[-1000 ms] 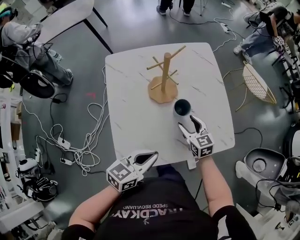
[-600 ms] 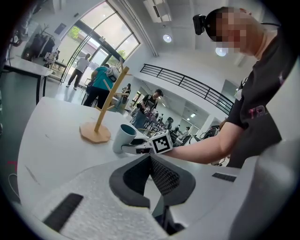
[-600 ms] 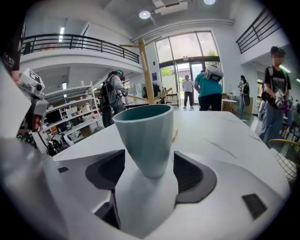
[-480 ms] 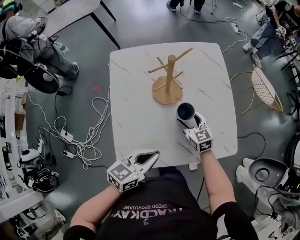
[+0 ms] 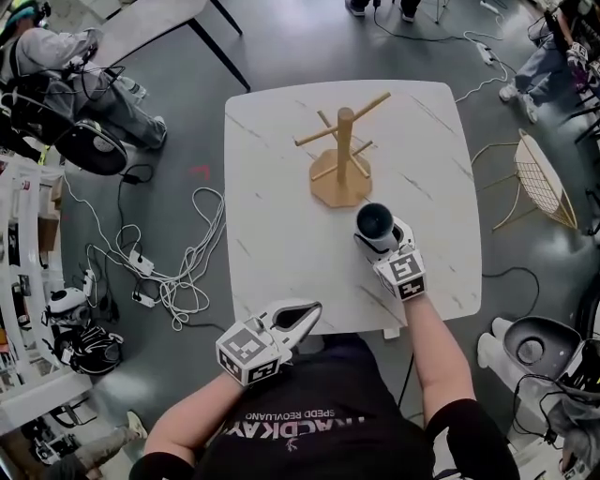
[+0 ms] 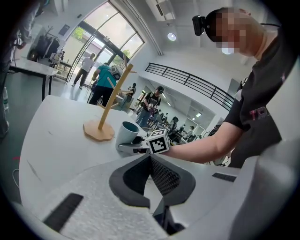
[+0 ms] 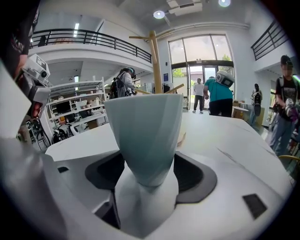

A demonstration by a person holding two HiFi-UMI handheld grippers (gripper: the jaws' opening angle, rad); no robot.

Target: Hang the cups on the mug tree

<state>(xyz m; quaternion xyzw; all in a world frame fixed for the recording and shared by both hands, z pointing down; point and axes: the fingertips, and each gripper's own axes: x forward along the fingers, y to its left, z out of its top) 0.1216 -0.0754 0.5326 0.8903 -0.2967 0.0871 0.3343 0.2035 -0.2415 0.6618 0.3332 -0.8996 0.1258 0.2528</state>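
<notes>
A pale blue-grey cup [image 5: 375,223] [image 7: 147,131] stands upright on the white marble table [image 5: 272,216], just in front of the wooden mug tree [image 5: 342,155] [image 7: 154,61], whose pegs are bare. My right gripper [image 5: 380,236] [image 7: 147,183] reaches in from the near side with its jaws spread wide on either side of the cup's lower body; a gap shows beside the dark pads [image 7: 194,173]. My left gripper [image 5: 314,311] [image 6: 150,161] hovers at the table's near edge, shut and empty. The left gripper view shows the cup [image 6: 127,133] and the tree [image 6: 105,112] ahead.
Tangled cables and power strips [image 5: 169,281] lie on the floor to the left of the table. A wire chair [image 5: 539,183] stands to the right, and a second table [image 5: 141,28] at the back left. People sit and stand around the room.
My right gripper has pushed forward from just behind the cup until its jaws flank it, and they have spread wider. The left gripper has stayed put.
</notes>
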